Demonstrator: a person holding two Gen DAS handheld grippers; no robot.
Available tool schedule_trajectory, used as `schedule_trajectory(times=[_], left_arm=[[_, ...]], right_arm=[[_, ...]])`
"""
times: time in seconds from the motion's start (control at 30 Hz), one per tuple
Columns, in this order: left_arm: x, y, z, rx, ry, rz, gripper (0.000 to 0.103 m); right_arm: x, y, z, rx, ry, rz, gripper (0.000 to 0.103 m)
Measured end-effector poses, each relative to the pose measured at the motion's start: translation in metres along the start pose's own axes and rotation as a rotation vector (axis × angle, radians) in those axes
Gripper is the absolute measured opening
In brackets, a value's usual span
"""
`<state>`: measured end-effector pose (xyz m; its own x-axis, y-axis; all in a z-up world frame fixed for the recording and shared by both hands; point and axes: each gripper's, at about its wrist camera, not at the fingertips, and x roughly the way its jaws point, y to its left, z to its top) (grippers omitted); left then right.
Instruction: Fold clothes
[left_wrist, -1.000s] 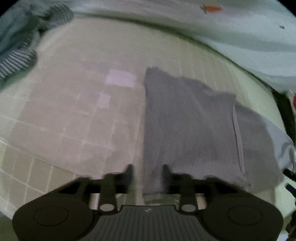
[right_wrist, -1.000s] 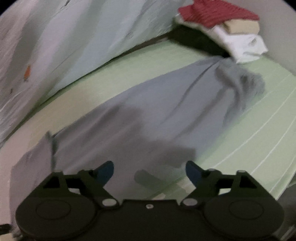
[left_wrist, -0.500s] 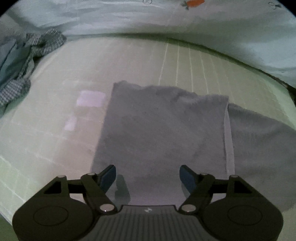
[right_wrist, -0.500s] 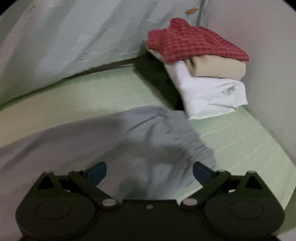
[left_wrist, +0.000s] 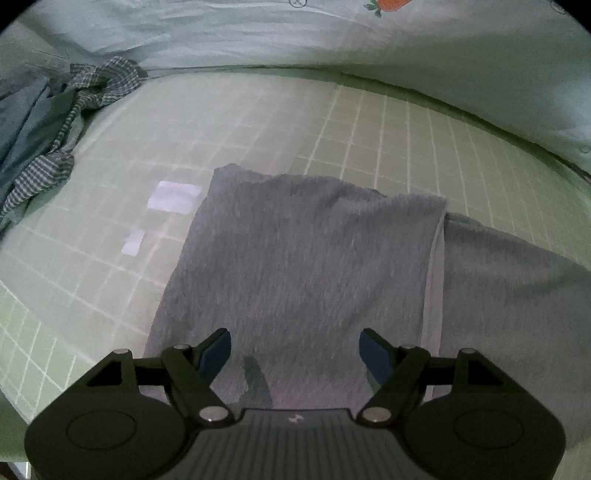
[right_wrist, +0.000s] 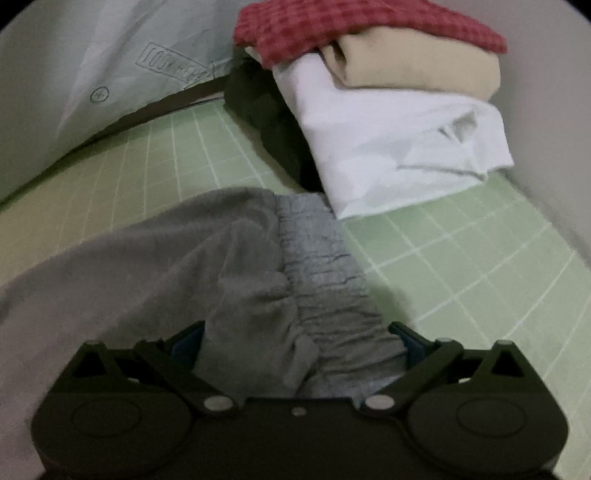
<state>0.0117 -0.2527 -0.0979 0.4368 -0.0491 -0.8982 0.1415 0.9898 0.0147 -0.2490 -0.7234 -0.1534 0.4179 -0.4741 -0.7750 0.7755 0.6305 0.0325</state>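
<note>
While both grippers hang over the bed, the grey trousers (left_wrist: 306, 266) lie flat on the green grid-patterned mat (left_wrist: 258, 122), one leg folded across toward the left in the left wrist view. The left gripper (left_wrist: 295, 352) has its jaws spread, having just been opening, with only flat grey cloth below and nothing pinched between the blue pads (left_wrist: 216, 350). The right gripper (right_wrist: 295, 339) stands at full spread over the gathered elastic waistband (right_wrist: 321, 273); bunched cloth sits between the fingers, but whether the pads press on it I cannot tell. Just beyond the waistband rests a folded stack (right_wrist: 388, 122): red checked piece on top, beige beneath, white below, a dark garment behind. A crumpled heap of striped and checked clothes (left_wrist: 48, 129) lies at the far left of the mat. Pale printed bedding (left_wrist: 332, 44) runs along the far edge.
</note>
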Motion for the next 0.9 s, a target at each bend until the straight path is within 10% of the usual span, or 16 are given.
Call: schedule_trajectory(times=[0.13,0.2,0.37,0.9], left_arm=[[0.002,-0.005,0.002,0.022,0.007,0.018,0.079],[0.002,-0.004,0.004,0.019,0.005,0.007,0.079],[0.003,0.002,0.007,0.006,-0.011,-0.034,0.079],[-0.004,0.066,0.015,0.069,-0.034,-0.144,0.079]], right_arm=[[-0.006,0.002,-0.004,0.0,-0.025,-0.001,0.084],[-0.009,0.001,-0.001,0.01,-0.032,0.002,0.051],[-0.022,0.008,0.007,-0.017,-0.061,0.024,0.036],[-0.133,0.136,-0.008,-0.108,-0.287,0.133,0.035]])
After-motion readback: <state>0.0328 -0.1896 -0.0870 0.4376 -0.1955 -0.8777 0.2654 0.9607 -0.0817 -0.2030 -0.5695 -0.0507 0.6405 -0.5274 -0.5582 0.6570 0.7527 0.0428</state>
